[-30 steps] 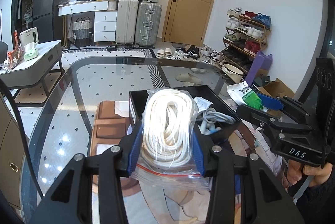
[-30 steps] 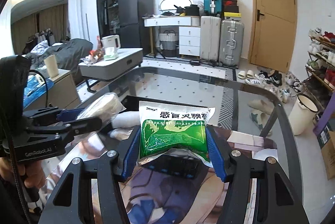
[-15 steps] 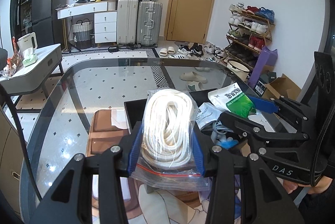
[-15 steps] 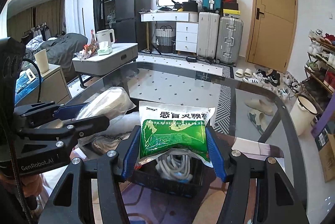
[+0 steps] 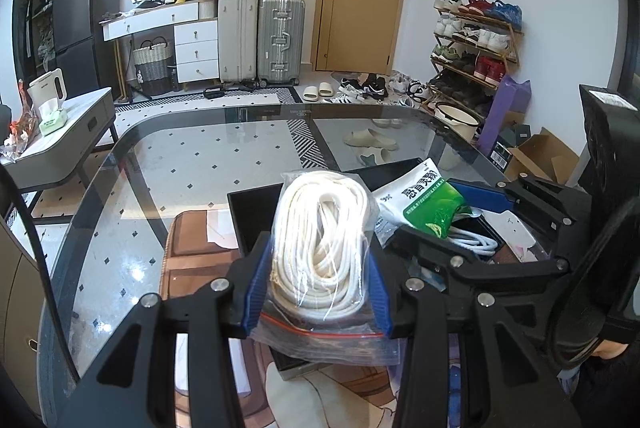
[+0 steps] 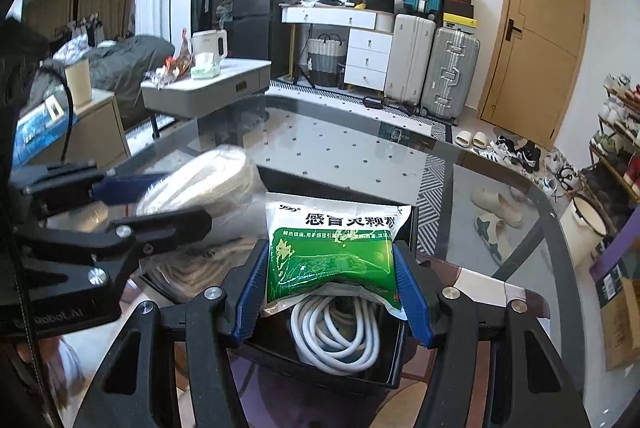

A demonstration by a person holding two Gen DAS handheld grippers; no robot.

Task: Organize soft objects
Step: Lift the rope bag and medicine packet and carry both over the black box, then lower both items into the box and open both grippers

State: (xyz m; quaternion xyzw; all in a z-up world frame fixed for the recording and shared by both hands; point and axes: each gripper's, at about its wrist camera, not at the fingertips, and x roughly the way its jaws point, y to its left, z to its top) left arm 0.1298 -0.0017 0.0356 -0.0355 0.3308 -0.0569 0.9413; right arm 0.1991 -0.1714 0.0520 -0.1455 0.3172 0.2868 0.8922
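1. Rope first: your left tool (image 5: 318,270) pinches a clear zip bag of coiled white rope (image 5: 320,248) between its blue pads, one pad (image 5: 256,292) pressed on each side, with the bag's red seal line at the near end.
2. That bag hangs above the near left part of a black open-topped box (image 5: 250,212), which stands on the glass worktop (image 5: 192,164).
3. Your right tool (image 6: 332,278) grips a green and white packet with printed Chinese characters (image 6: 334,248); its blue pads (image 6: 252,292) press on the packet's two side edges.
4. The packet is held upright over the same black box (image 6: 394,356), its lower edge just above a coil of pale grey cable (image 6: 336,336) lying inside.
5. From the left wrist view, the right tool (image 5: 448,224) comes in from your right, its packet (image 5: 428,200) tilted over the far right of the box.
6. From the right wrist view, the left tool (image 6: 140,200) and its blurred rope bag (image 6: 204,180) sit just beside the packet, to its left.
7. A patterned mat (image 5: 188,260) lies under the box on the glass.
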